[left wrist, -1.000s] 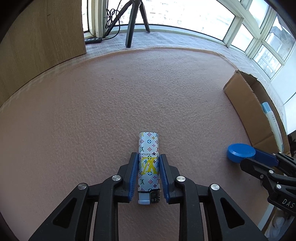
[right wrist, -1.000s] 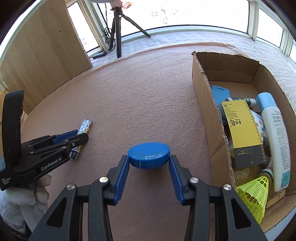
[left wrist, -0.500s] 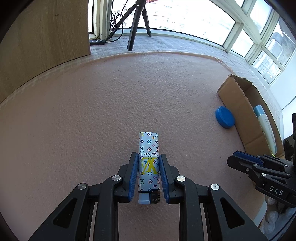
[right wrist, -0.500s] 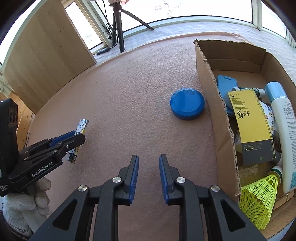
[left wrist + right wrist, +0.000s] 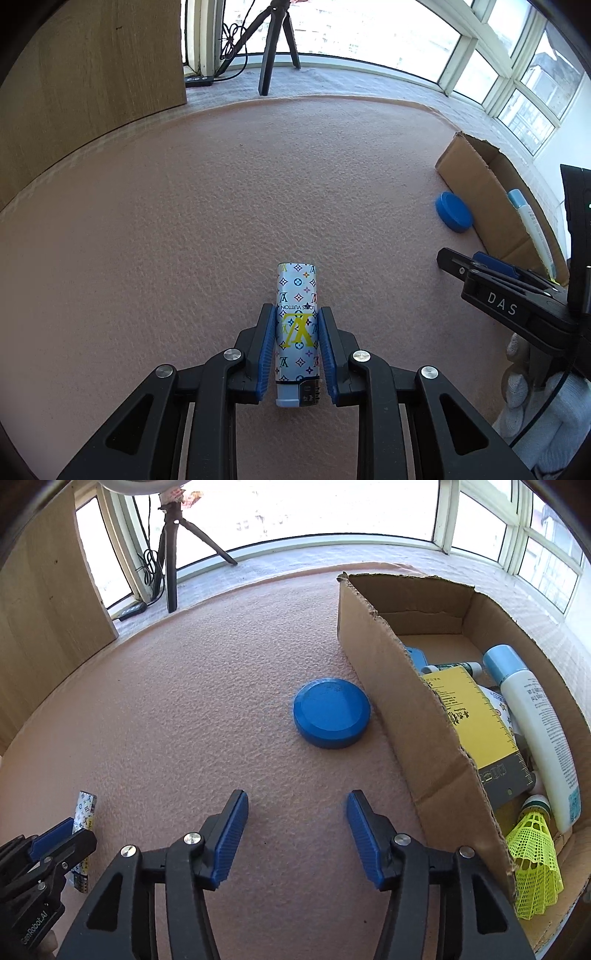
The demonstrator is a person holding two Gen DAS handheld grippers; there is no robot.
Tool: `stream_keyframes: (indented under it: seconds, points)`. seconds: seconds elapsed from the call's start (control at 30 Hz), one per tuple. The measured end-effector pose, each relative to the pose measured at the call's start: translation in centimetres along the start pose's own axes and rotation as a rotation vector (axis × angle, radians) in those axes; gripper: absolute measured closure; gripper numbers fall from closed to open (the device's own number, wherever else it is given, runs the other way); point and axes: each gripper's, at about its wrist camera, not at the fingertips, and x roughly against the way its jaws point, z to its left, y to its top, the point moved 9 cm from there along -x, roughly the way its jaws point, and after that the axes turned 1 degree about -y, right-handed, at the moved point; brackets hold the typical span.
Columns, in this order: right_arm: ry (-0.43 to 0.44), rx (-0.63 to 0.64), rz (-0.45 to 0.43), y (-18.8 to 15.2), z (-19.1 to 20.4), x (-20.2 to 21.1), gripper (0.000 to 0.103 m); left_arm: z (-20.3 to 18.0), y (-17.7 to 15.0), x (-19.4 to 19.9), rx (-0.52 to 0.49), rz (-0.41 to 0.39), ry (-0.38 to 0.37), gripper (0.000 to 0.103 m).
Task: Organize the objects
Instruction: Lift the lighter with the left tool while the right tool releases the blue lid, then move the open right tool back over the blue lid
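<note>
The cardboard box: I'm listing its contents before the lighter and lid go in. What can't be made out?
- Right wrist view: the cardboard box near wall hides the floor behind it and part of a blue item.
- The yellow package covers the things beneath it.
- The white bottle print is too small to read.
- Left wrist view: only the box's outer wall and the bottle's top show.

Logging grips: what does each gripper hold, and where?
Left gripper: the lighter, clamped across its lower body. Right gripper: nothing; its jaws are opening, short of the blue lid.
</note>
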Motion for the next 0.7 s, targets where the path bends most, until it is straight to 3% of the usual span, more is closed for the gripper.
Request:
stream_keyframes:
  seconds: [0.1, 0.33, 0.4, 0.53, 0.7]
  points:
    - [-0.058, 0.017, -0.025, 1.0, 0.3, -0.7, 0.049, 0.0, -0.2, -0.1, -0.021, 0.011, -0.017, 0.078]
    - [-0.074, 0.055, -0.056, 3.7, 1.6, -2.3, 0.046, 0.6, -0.5, -0.5, -0.026, 0.030, -0.037, 0.078]
    - [-0.050, 0.106, -0.060, 4.2, 2.7, -2.7, 0.046, 0.9, -0.4, -0.4, -0.021, 0.025, -0.033, 0.078]
    - [0.099, 0.222, -0.038, 4.1, 5.6, -2.7, 0.046, 1.7, -0.3, -0.4, 0.001, 0.014, -0.023, 0.078]
    - [0.121, 0.100, 0.002, 2.7, 3.8, -1.6, 0.046, 2.3, -0.3, -0.2, 0.024, 0.007, -0.032, 0.078]
